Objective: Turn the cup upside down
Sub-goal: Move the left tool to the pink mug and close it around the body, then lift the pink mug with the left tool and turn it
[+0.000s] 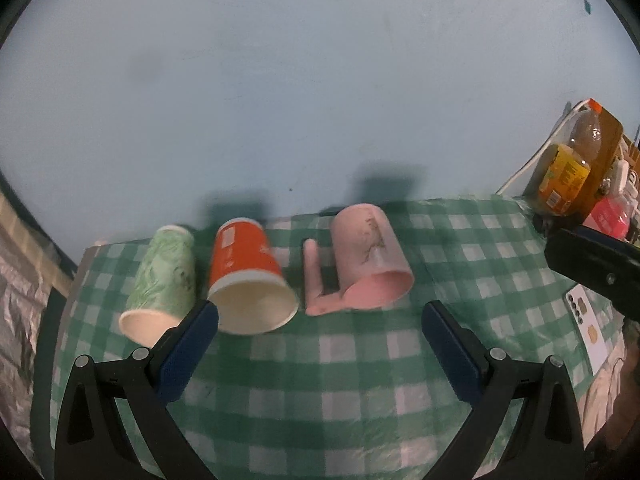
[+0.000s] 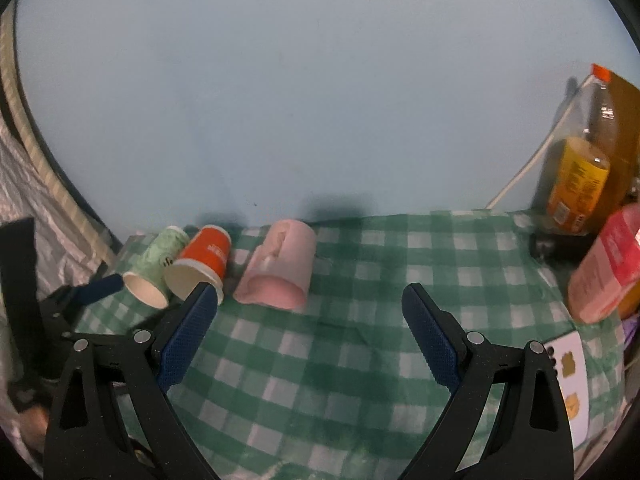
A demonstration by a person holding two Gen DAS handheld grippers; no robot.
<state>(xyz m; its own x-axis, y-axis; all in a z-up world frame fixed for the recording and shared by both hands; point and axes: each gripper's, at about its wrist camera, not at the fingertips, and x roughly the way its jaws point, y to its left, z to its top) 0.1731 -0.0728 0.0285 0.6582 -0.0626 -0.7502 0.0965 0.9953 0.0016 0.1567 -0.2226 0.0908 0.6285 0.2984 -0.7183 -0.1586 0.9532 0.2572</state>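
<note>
Three cups lie on their sides on the green checked tablecloth (image 1: 320, 368), mouths toward me: a green paper cup (image 1: 164, 276), an orange paper cup (image 1: 248, 276) and a pink mug (image 1: 370, 256) with its handle (image 1: 312, 276) on the left. My left gripper (image 1: 320, 332) is open and empty, just in front of the orange cup and the mug. In the right wrist view the green cup (image 2: 158, 266), orange cup (image 2: 202, 262) and pink mug (image 2: 282, 266) lie at the left. My right gripper (image 2: 308, 312) is open and empty, nearer than the mug.
A juice bottle (image 2: 580, 168) and a pink carton (image 2: 608, 264) stand at the right edge by a blue wall. A white phone (image 2: 570, 380) lies at the front right. The left gripper (image 2: 92, 292) shows at the left of the right wrist view.
</note>
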